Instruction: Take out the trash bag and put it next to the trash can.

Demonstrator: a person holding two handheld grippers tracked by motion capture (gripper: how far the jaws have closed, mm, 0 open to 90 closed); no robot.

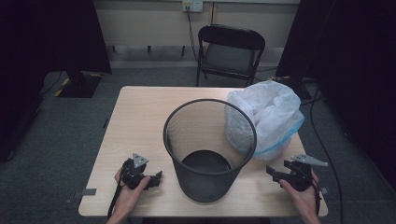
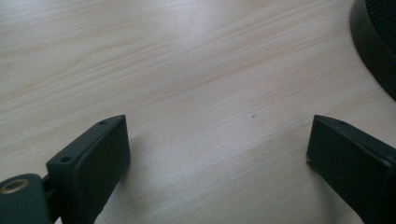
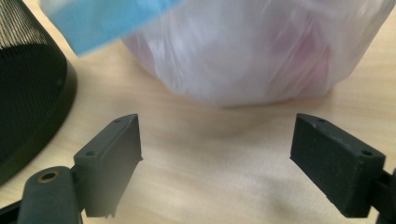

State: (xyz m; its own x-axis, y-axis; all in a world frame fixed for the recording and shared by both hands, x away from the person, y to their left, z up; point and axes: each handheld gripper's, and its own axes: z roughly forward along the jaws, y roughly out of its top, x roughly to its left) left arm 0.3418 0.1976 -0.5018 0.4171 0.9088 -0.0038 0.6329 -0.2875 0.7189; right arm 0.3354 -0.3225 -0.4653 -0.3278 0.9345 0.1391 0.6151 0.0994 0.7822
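We rest both grippers on the table, jaws apart: left gripper beside the bin, right gripper just short of the bag behind it. We should pinch the bag's loose plastic high up, not its bulging body.

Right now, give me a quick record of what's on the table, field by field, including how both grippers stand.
surface: light wood table
bin: black mesh wastebasket, upright at the table's middle, nothing in it
bag: white plastic bag with a blue edge, bunched up at the bin's right, against it
left gripper: jaws open, holding nothing, low over the table left of the bin
right gripper: jaws open, holding nothing, pointing at the bag
beyond the table: black folding chair
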